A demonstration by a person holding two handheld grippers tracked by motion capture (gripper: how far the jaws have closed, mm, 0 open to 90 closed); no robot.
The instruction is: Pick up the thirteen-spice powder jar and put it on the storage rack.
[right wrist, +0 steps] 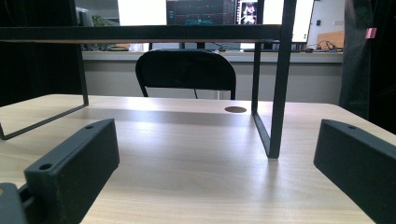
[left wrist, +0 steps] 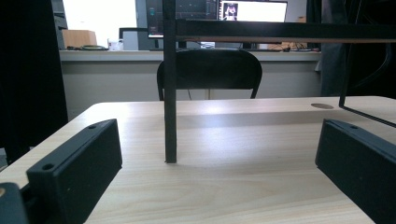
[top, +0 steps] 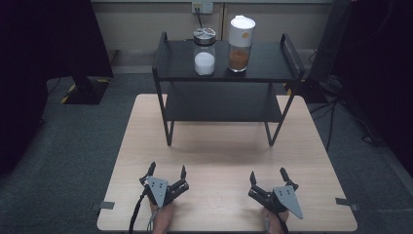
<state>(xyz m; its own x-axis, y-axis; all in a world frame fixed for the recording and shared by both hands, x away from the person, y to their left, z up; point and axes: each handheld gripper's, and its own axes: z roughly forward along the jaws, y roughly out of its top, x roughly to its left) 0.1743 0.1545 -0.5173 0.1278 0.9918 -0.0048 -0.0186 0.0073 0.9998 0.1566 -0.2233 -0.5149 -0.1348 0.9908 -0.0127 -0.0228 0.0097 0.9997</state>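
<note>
Two jars, salt [top: 204,52] and spice [top: 240,45], stand upright on the rack [top: 168,62]; both hand-held grippers [top: 167,174] [top: 268,176] gape, holding nothing.

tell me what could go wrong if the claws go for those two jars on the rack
1. Both jars, the white-powder jar and the orange-powder jar, are tall and stand close together on the rack's top shelf; grabbing one could tip the other.
2. The left claw and right claw rest open on the table, below the shelf; rising forward, they might strike the shelf edge or side handles.
</note>
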